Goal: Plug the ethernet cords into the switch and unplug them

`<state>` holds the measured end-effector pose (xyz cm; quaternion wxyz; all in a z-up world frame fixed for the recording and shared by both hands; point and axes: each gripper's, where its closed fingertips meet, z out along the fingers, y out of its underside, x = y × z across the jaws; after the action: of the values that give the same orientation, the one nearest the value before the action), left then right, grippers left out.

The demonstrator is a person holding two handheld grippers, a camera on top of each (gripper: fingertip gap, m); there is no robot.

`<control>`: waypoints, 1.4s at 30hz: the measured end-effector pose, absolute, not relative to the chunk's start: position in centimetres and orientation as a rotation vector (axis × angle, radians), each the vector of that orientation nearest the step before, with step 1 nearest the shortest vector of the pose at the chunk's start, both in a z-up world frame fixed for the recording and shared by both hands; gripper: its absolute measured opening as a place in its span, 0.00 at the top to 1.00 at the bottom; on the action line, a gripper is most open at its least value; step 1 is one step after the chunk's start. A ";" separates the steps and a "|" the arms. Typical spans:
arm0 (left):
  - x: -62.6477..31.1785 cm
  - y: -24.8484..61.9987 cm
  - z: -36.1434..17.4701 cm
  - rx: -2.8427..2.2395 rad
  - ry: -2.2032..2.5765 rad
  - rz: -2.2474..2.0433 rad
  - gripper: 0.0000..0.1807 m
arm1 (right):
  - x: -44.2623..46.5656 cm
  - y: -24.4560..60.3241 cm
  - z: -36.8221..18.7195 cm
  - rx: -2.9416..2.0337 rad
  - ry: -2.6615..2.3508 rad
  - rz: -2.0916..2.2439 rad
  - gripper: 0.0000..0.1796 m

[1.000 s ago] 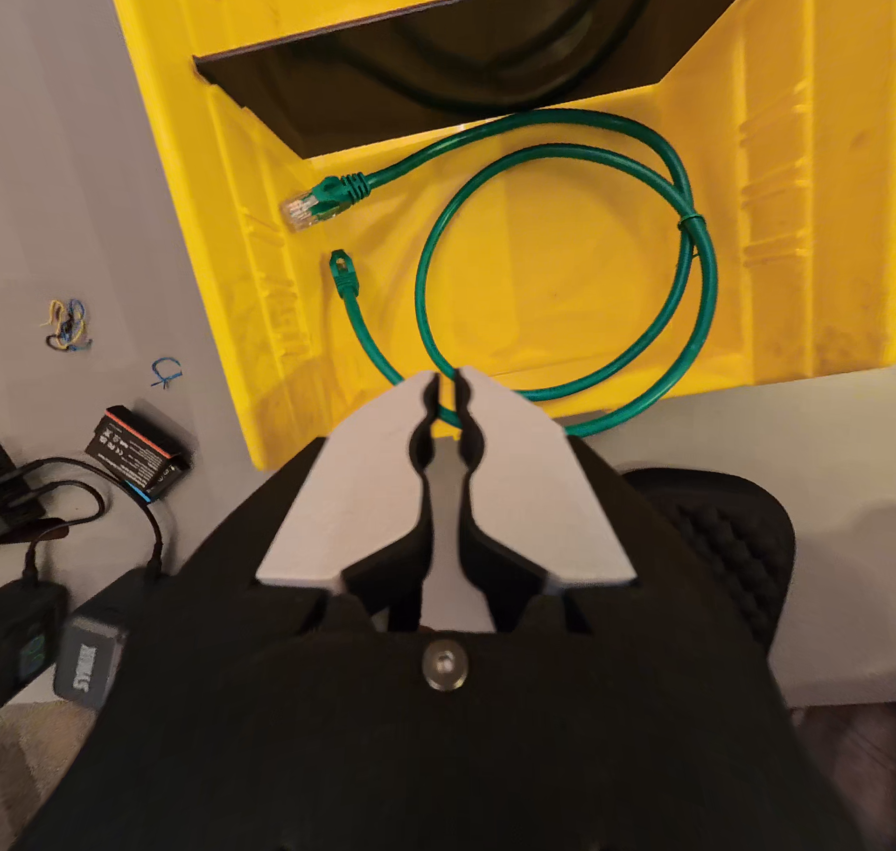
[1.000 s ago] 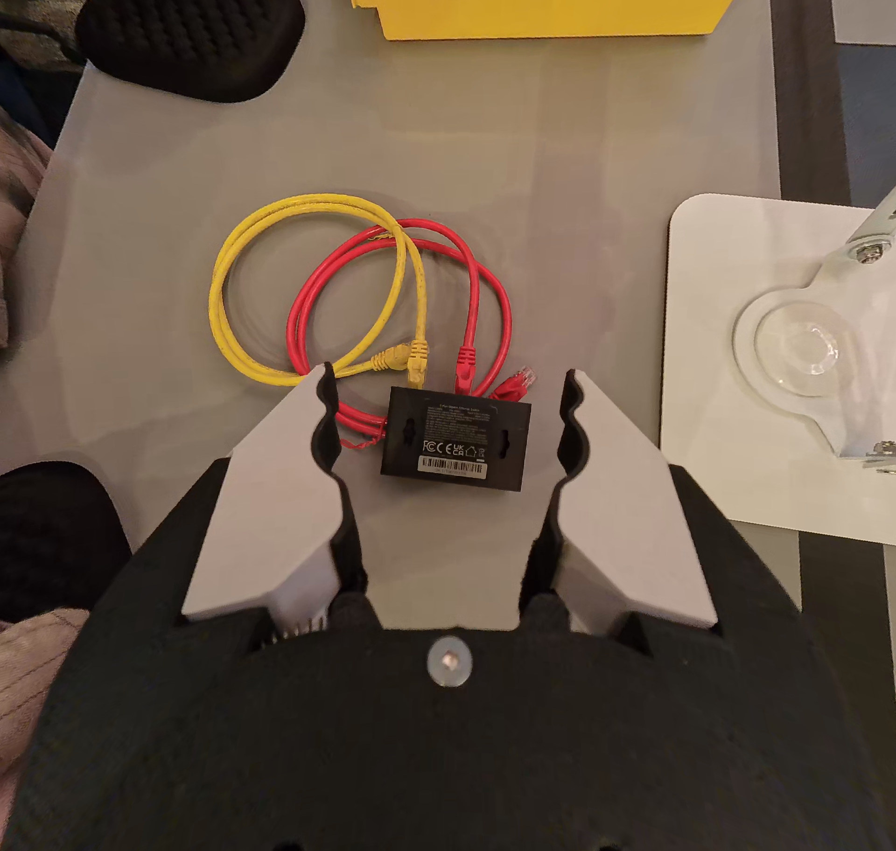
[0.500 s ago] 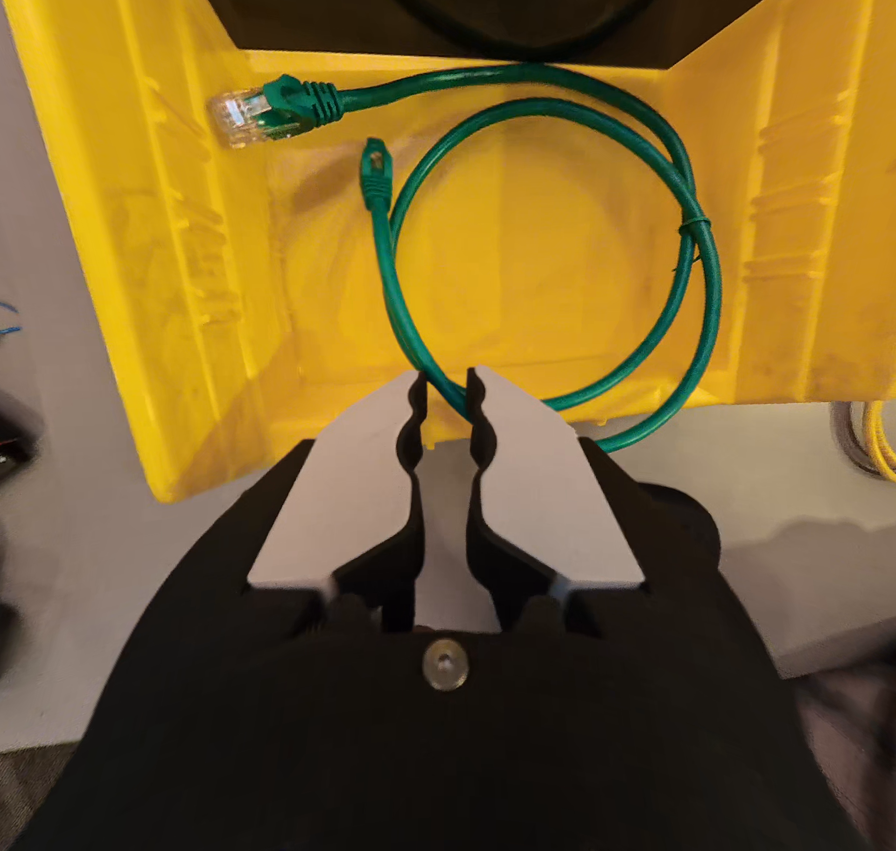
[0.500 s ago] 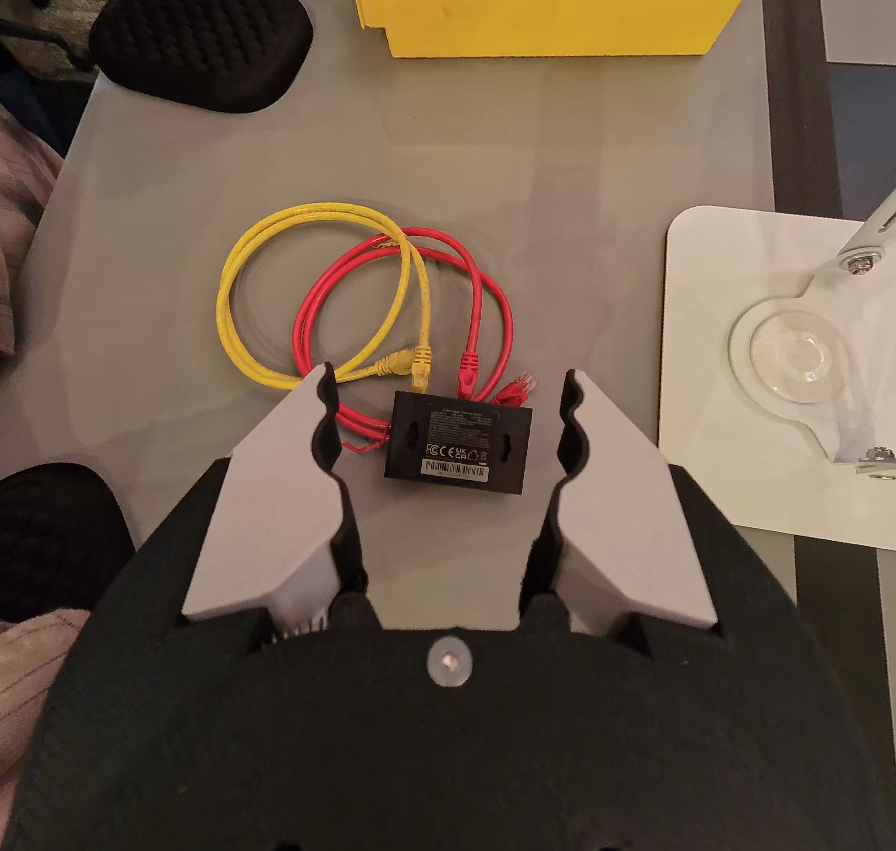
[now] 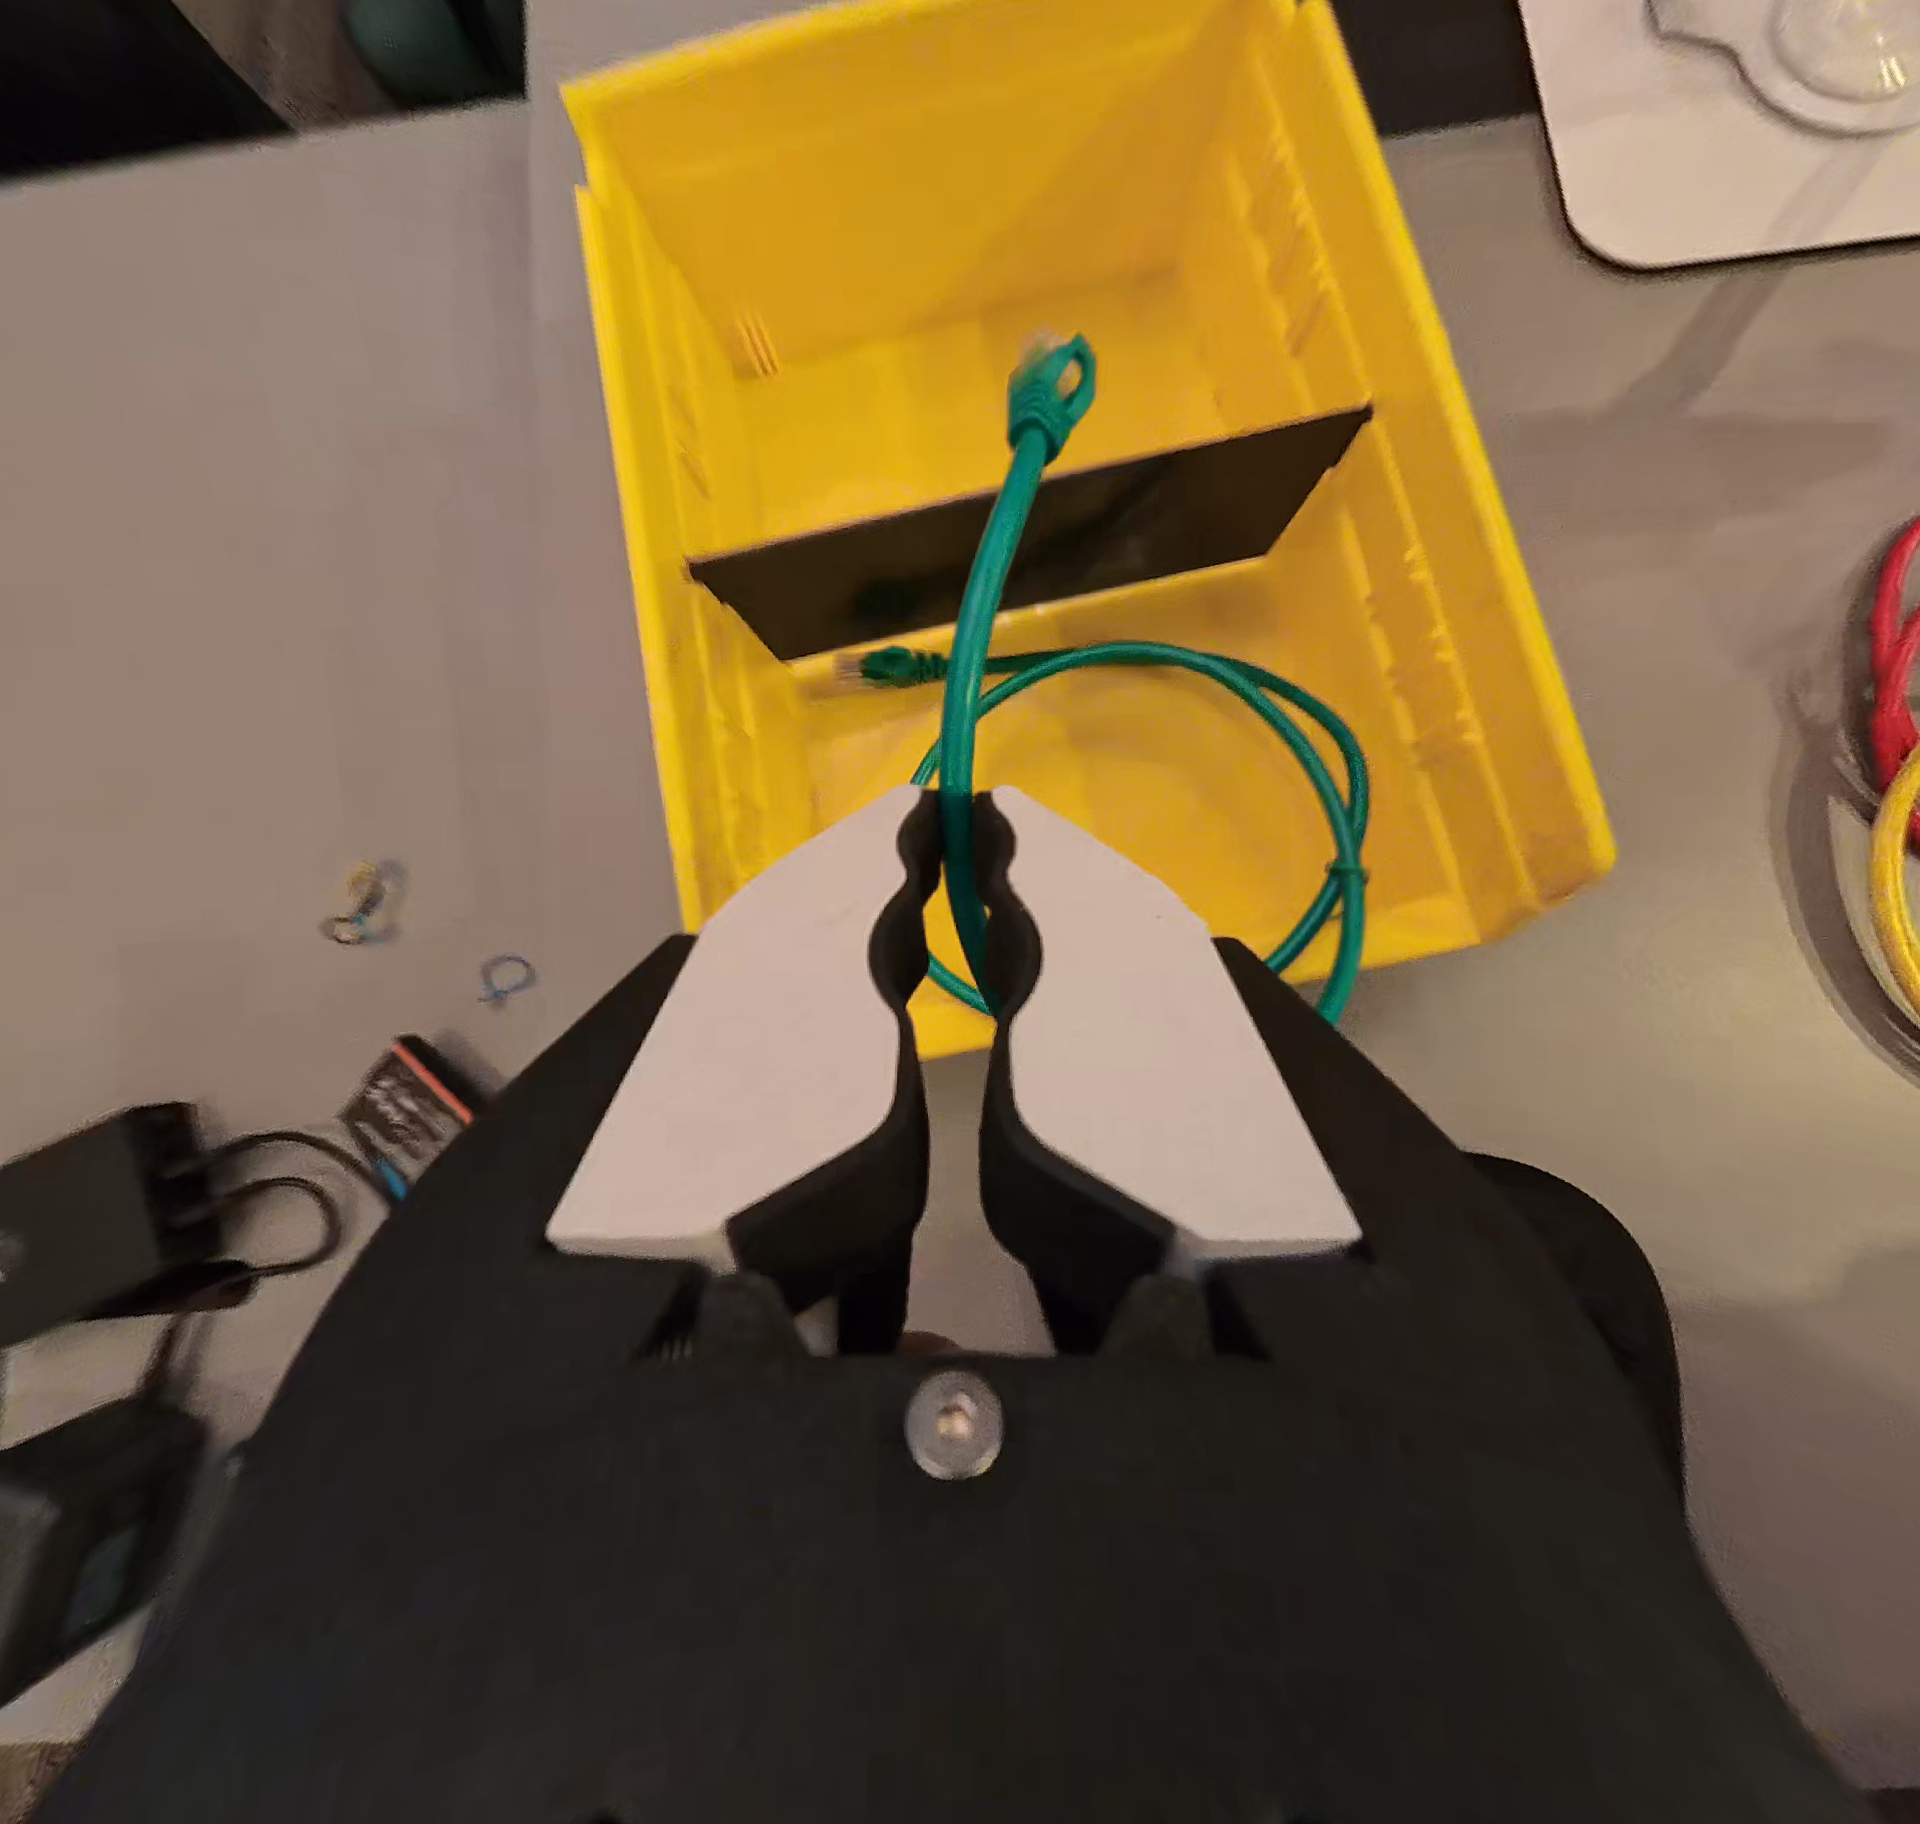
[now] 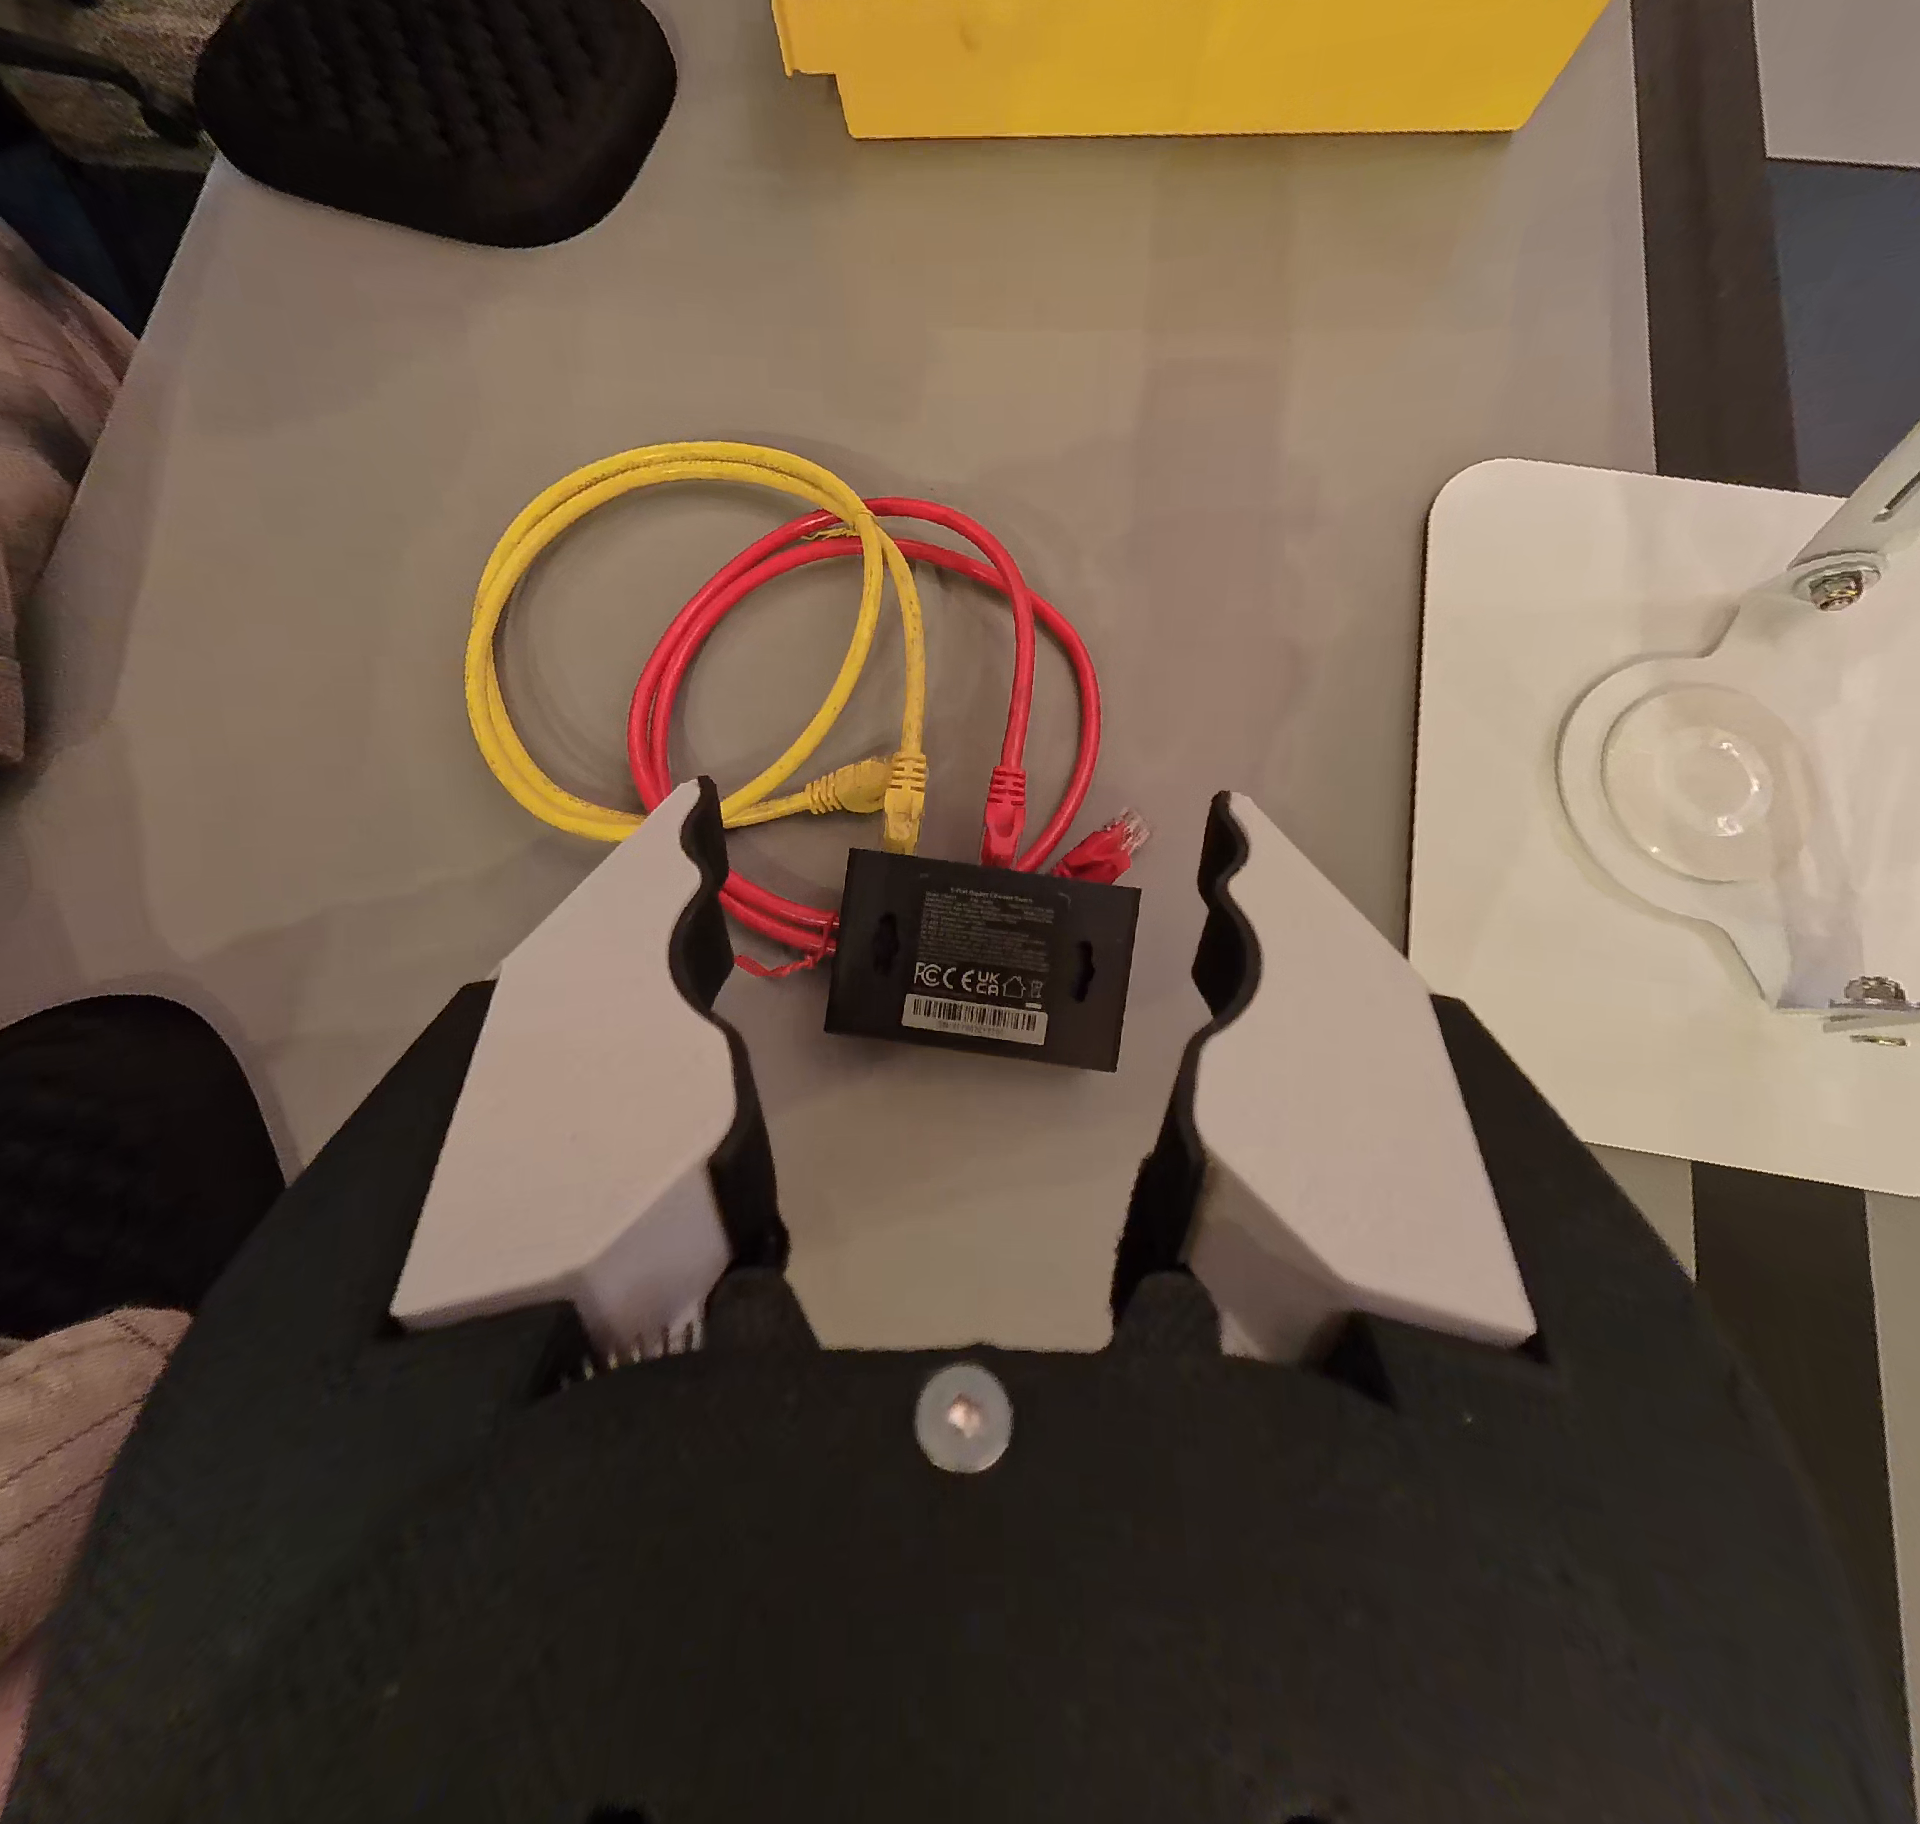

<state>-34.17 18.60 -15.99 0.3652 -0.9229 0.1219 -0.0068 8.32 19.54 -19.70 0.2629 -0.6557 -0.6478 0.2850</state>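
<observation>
My left gripper (image 5: pixel 956 808) is shut on the green ethernet cord (image 5: pixel 1278 725) and holds it above the yellow bin (image 5: pixel 935 112). One green plug (image 5: pixel 1051 384) sticks up beyond the fingers; the other plug (image 5: pixel 894 666) and the coil hang in the bin's near compartment. My right gripper (image 6: pixel 961 808) is open and empty above the black switch (image 6: pixel 982 959), which lies label side up on the grey table. A yellow cord (image 6: pixel 623 507) and a red cord (image 6: pixel 1039 631) each have one plug in the switch. Their other plugs lie loose beside it.
A black divider (image 5: pixel 1143 517) splits the bin. A white plate with a clear stand (image 6: pixel 1683 787) lies right of the switch. A black padded armrest (image 6: pixel 436 81) is at the far left. Black chargers and a battery (image 5: pixel 410 1109) lie left of the bin, with small twist ties (image 5: pixel 364 912). Tip to tip, the grippers are about 45 centimeters apart. My left tips are about 45 centimeters from the black switch (image 6: pixel 982 959), my right tips only 8 centimeters.
My left gripper has closed on the green cord and lifted it and pulled back, so one plug now stands up over the bin. My right gripper has barely shifted and stays open over the switch.
</observation>
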 end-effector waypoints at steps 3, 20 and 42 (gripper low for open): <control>-33.9 18.8 -12.1 -2.282 0.349 0.048 0.97 | 8.3 19.5 -19.5 -1.767 -1.752 0.770 0.50; -28.8 18.0 11.1 -1.833 0.582 0.363 0.97 | 8.6 19.4 -18.2 -1.725 -1.724 0.758 0.50; -4.3 23.5 -3.0 -1.747 1.377 -0.123 0.97 | 8.2 21.3 -7.4 -1.324 -1.445 0.446 0.52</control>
<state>-4.27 23.50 -3.02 0.4411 -0.7038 0.5546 -0.0494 8.15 21.28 -7.41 0.5361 -0.5559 -0.6070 0.1874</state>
